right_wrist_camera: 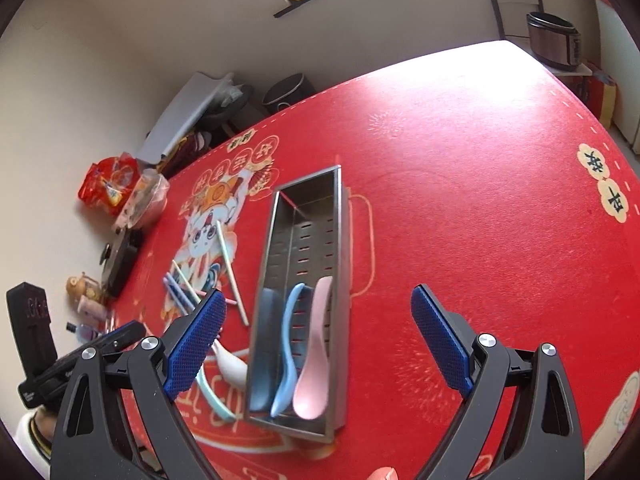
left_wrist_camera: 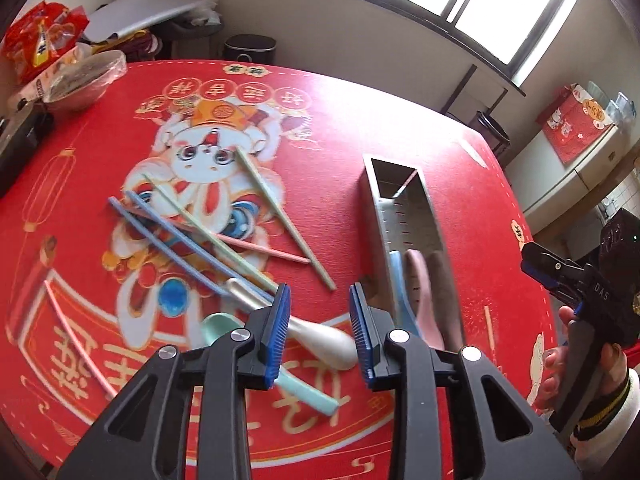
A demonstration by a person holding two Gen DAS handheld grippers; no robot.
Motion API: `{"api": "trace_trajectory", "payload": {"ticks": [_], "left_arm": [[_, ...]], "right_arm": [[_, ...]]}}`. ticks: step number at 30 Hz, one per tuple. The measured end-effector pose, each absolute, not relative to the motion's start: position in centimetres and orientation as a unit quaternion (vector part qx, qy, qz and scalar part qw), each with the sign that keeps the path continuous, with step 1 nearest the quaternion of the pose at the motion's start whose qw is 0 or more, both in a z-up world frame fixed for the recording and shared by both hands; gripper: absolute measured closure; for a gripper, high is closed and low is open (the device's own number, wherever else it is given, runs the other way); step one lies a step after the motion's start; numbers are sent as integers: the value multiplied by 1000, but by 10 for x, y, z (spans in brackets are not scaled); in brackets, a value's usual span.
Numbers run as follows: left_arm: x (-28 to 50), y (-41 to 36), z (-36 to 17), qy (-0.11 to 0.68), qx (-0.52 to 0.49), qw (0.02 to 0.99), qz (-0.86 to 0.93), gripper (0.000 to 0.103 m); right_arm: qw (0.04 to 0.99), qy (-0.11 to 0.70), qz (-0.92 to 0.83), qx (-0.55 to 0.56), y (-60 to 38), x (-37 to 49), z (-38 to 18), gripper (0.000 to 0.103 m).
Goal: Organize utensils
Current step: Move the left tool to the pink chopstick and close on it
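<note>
A long steel tray [right_wrist_camera: 276, 240] lies on the red tablecloth with a blue spoon [right_wrist_camera: 290, 340] and a pink spoon [right_wrist_camera: 314, 368] in its near end, beside a darker grey-blue piece [right_wrist_camera: 266, 340]. My right gripper [right_wrist_camera: 319, 292] hovers above that end, open wide and empty. Left of the tray [left_wrist_camera: 374, 200], a white spoon [left_wrist_camera: 320, 334] and a green spoon [left_wrist_camera: 304, 390] lie on the cloth. Loose blue chopsticks [left_wrist_camera: 172, 236], green chopsticks [left_wrist_camera: 280, 216] and a pink chopstick [left_wrist_camera: 264, 248] lie beyond them. My left gripper [left_wrist_camera: 320, 292] hangs over the white spoon, slightly open, nothing between its pads.
A film-covered bowl [left_wrist_camera: 88, 76], a red snack bag [left_wrist_camera: 40, 40] and a black box [left_wrist_camera: 16, 140] crowd the table's far left corner. A rice cooker [right_wrist_camera: 554, 40] stands beyond the far right edge. A hand [left_wrist_camera: 560, 352] holds the right gripper's handle.
</note>
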State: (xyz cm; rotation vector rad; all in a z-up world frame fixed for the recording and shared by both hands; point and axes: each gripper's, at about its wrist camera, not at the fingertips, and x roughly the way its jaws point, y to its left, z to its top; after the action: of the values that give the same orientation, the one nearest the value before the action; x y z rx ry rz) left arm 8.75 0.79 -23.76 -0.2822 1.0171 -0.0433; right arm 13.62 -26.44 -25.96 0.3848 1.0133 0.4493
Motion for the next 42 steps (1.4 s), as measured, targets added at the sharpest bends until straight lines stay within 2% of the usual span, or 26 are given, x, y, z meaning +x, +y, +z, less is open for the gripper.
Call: {"api": "trace_trajectory", "payload": {"ticks": [10,17,24,32,42], "left_arm": [[22,141,-271,511,-201,832,75,73],[4,191,-314,533,-271,794,105,73],[13,217,-334,536,-290,782,128,74],[32,202,-338,544,-234,800,101,77],[49,157,-337,556,-114,821,62,78]], "right_arm": [[837,488,227,101,-168,109,-253,13],[825,514,225,68,-125,94,-260,12],[819,533,198,72,-119,85,-268,12],[823,531,181,89,-133,81,-267,12],[823,535,164,100,-144,79,-270,12]]}}
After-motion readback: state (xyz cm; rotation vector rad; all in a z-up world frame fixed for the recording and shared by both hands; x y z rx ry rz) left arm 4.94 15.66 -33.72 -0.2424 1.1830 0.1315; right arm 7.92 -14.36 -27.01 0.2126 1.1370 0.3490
